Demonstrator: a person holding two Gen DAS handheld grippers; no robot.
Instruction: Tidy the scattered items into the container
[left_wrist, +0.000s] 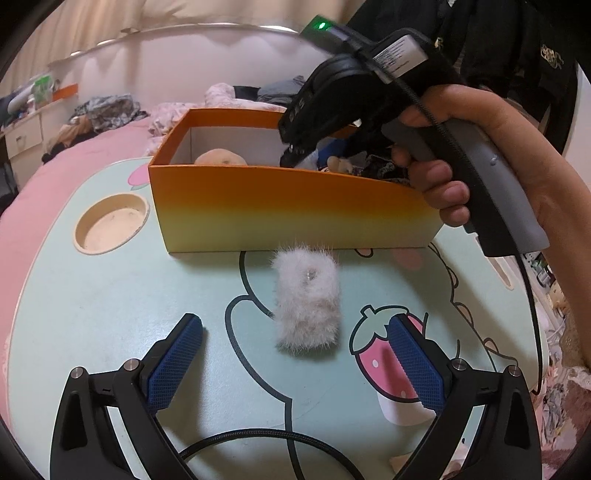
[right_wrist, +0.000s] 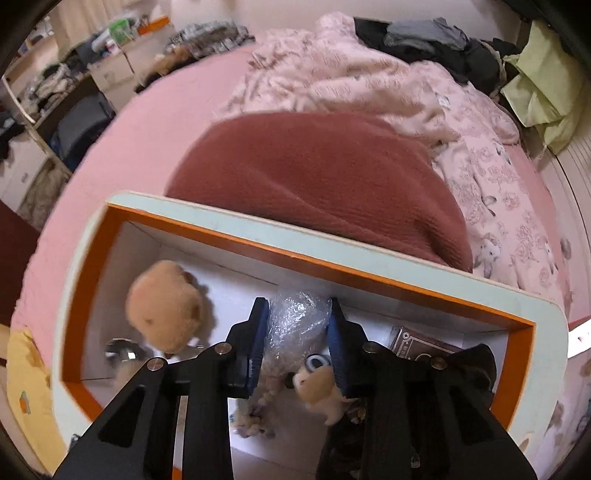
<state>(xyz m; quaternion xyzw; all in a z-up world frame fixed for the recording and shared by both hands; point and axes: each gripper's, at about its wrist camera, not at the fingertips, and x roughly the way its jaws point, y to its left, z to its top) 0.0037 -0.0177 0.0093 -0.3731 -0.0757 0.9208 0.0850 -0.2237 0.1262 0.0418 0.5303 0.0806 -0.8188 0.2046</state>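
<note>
From the left wrist view, the left gripper (left_wrist: 295, 332) hangs over the table (left_wrist: 110, 295) with its jaws spread wide and nothing between the pads. The fluffy white pouch (left_wrist: 307, 301) lies on the table just ahead of them, near the front wall of the orange box (left_wrist: 280, 210) but apart from it. To the left of the pouch the tabletop runs bare out to the round cup recess (left_wrist: 110, 223) near the left edge. Above the box, a hand (left_wrist: 480, 162) holds the right gripper (left_wrist: 295, 153), nose down inside the box's right half; from here its jaws are hidden.

On to the right wrist view, looking straight down into the box. The right gripper's blue fingers (right_wrist: 258, 343) stand narrow, either side of a bubble-wrap bundle (right_wrist: 295, 325) by the far wall; whether the pads press it I cannot tell. A tan plush ball (right_wrist: 166, 310) sits toward the left end, a small plush animal (right_wrist: 321, 387) lies just below the bundle, and a dark card box (right_wrist: 417, 341) sits to the right. The box's far wall runs close along the table's far edge (right_wrist: 332, 236), with a red blanket (right_wrist: 317, 177) beyond on the bed. None of the box's floor shows from the left view.
</note>
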